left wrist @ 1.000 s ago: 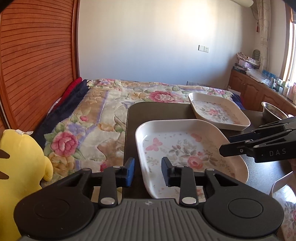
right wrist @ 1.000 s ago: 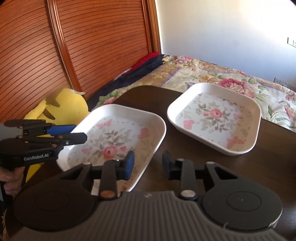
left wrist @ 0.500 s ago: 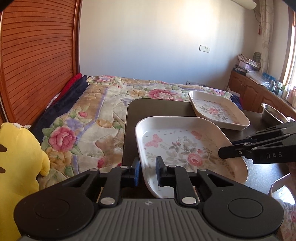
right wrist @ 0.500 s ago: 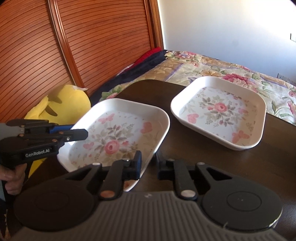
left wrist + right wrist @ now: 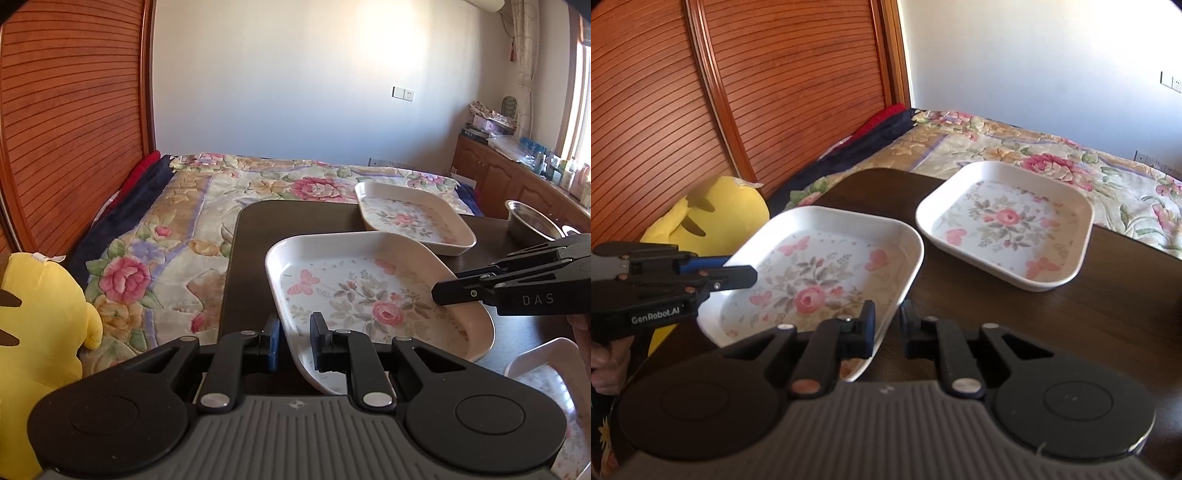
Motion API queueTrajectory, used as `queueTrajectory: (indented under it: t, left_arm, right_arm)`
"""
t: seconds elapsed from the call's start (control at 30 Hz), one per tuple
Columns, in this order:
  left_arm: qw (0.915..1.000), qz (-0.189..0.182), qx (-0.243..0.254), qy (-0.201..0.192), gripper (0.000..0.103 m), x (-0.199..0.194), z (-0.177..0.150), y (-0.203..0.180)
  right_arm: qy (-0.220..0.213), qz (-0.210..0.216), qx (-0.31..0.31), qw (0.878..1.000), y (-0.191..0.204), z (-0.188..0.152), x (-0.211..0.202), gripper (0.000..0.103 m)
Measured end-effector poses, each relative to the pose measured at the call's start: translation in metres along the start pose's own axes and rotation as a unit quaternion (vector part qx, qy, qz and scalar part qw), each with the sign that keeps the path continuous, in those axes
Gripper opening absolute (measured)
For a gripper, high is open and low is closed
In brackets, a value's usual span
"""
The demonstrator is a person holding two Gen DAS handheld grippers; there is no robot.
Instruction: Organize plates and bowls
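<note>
- Left tongs (image 5: 293,345) are closed on the near rim of the nearer floral plate (image 5: 369,295), at lower centre of the left view
- Right tongs (image 5: 886,328) grip the same plate (image 5: 820,280) by its opposite rim, low centre in the right view
- The plate looks tilted above the dark bench (image 5: 1071,314)
- A second floral plate (image 5: 1004,221) rests flat on the bench, upper right
- A metal bowl (image 5: 532,219) sits at the far right of the left view
</note>
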State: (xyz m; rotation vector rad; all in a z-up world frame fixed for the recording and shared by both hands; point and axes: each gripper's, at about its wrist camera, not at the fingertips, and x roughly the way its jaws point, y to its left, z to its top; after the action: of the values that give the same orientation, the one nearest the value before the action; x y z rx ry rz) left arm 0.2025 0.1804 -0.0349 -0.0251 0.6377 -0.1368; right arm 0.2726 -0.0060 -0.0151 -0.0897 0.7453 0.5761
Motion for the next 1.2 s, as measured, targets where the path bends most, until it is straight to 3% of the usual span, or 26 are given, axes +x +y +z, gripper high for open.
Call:
queueTrajectory:
  t: [0.6,1.2]
  left_arm:
    - [0.9987,-0.022,0.039,-0.025,0.018,-0.045,0.005,-0.069]
    - [0.996,-0.05,0.064,-0.038,0.018,-0.087,-0.017,-0.13]
  right_arm:
    - [-0.046,-0.022,0.007,0.999,-0.028,-0.023,-0.078,0.016]
    - [-0.078,-0.045,0.02,0.996,-0.047,-0.065,-0.145,0.016]
